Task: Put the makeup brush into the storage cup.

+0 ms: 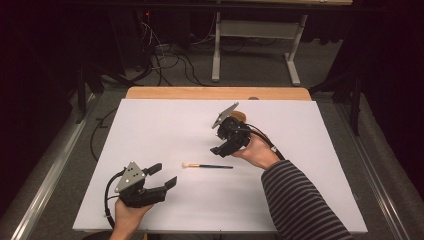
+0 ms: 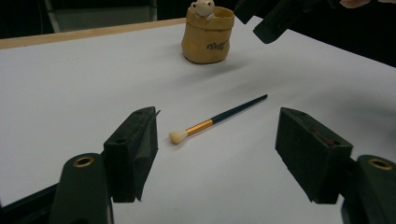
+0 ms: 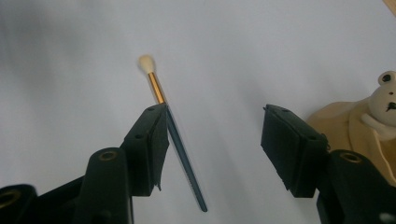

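I see the paintbrush lying flat on the bench between my grippers; right gripper hovers just above its handle, jaws wide, left gripper nearby, also wide.

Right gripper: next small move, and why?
Probably lower the right gripper and shift it so the brush handle sits between the open jaws. In the right gripper view the brush lies flat on the white board, its handle running beside one jaw, not centred. The left gripper is open, farther off.
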`<state>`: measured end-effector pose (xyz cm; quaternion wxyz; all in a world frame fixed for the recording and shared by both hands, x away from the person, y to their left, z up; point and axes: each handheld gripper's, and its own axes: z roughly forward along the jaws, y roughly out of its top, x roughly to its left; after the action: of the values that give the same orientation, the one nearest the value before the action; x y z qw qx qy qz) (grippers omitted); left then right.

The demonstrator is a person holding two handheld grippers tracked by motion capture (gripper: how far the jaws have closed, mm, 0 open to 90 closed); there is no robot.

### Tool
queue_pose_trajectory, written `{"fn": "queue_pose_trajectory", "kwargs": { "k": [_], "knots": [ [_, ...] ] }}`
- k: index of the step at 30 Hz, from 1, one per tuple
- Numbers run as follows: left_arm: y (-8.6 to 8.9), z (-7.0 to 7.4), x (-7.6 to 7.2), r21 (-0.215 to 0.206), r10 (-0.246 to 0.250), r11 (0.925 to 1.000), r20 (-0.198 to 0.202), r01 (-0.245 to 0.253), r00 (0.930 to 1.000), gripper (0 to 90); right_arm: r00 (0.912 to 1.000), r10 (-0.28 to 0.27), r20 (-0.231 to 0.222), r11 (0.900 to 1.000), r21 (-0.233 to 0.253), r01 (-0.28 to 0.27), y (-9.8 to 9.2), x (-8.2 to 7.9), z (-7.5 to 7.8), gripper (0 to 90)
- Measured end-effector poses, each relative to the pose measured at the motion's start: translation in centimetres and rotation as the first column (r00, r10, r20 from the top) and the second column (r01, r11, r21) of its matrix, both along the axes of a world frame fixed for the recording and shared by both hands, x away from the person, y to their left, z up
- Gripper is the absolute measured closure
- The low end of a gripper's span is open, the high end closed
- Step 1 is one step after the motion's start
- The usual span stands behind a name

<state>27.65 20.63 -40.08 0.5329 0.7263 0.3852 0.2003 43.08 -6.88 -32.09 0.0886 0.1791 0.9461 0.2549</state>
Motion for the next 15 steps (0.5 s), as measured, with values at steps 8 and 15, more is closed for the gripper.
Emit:
{"fn": "queue_pose_trajectory", "kwargs": {
  "k": [8, 15],
  "knots": [
    [0.0, 0.0, 0.0, 0.005, 0.0, 1.0, -0.001, 0.0, 1.0, 30.4, 0.9998, 0.019, -0.011, 0.999, -0.043, -0.02, 0.5, -0.1, -0.6, 45.5],
    [0.0, 0.0, 0.0, 0.001, 0.001, 1.0, 0.0, -0.001, 1.0, 30.4, 0.999, 0.04, -0.02, 0.996, -0.075, -0.041, 1.0, 0.0, -1.4, 47.0]
  ]
}}
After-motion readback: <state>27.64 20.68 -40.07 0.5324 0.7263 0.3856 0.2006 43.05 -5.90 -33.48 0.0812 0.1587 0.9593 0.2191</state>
